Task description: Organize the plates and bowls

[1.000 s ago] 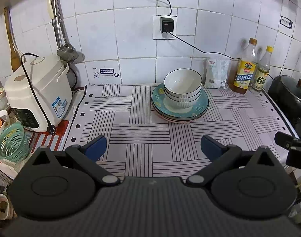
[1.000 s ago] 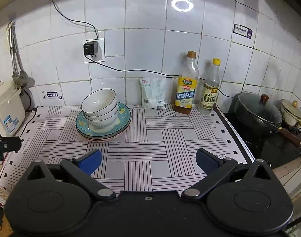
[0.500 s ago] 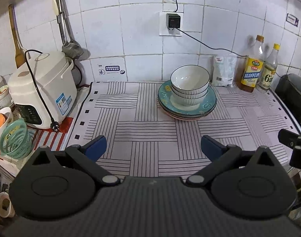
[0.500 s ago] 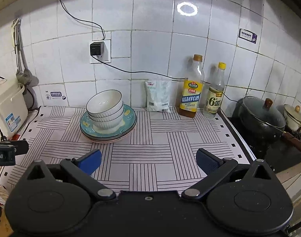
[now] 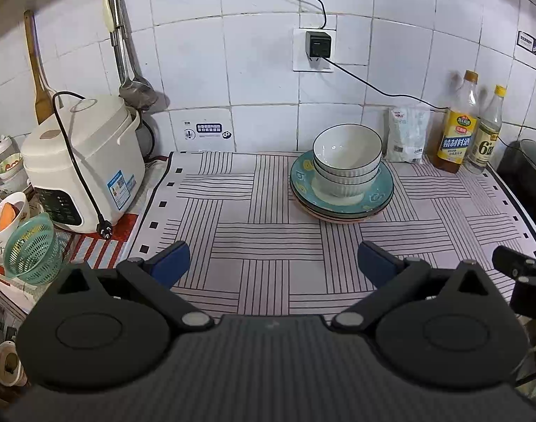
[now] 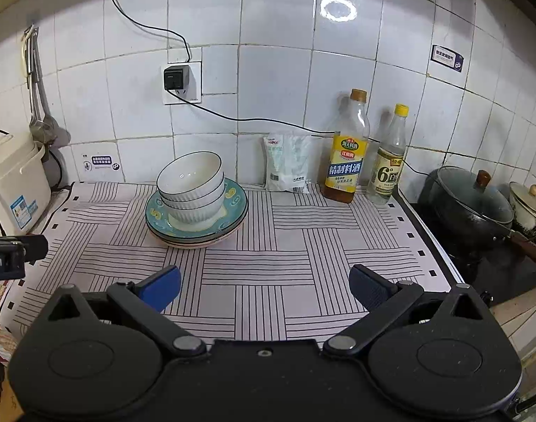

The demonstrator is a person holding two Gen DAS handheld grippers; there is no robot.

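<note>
A: Where's the crockery?

B: The bowls (image 5: 347, 161) sit nested on the stacked plates (image 5: 341, 200), far side of the striped mat (image 5: 268, 242), near the tiled wall and just left of a white packet (image 5: 407, 134).

A: And the grippers?

B: Left gripper (image 5: 273, 263) and right gripper (image 6: 264, 285) both hang near the mat's front edge — fingers spread wide, holding nothing, well apart from the stack. To my eye it already looks tidy; any touch should be slow, since the top bowl tilts.

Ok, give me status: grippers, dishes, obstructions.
Left gripper open, empty. Right gripper open, empty. Bowls nested on stacked plates, untouched. Striped mat between is bare.
</note>
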